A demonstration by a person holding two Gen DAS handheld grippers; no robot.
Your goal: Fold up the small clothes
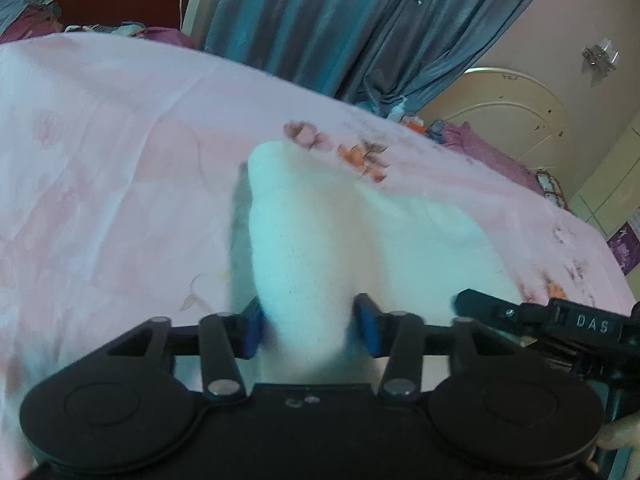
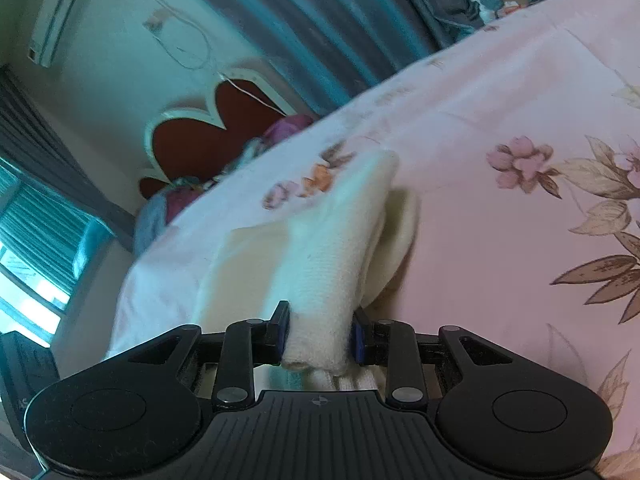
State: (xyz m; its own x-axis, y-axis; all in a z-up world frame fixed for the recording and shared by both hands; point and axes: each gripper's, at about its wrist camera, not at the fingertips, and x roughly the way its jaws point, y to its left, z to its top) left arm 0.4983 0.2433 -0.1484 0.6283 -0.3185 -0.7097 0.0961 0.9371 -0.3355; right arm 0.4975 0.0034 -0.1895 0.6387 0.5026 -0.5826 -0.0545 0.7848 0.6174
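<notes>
You see a white knit sock [image 1: 304,232]; pale pink bed sheet [image 2: 500,120] printed with pink and orange flowers, brown leaves. Blue pads [image 2: 357,340] sit on black hand-held grippers. Curtain [image 1: 340,20] is teal.

Both wrist views close, angled down over the floral bedsheet [image 1: 120,140], sharing the white garment [image 2: 320,248]

A pink floral bedsheet [image 2: 500,128] covers the bed, blue-grey curtains [image 1: 340,20] hang behind, red headboard [image 2: 200,140] beyond.

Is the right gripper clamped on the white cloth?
Yes. The right gripper pinches the white cloth bunched between both blue pads.
</notes>
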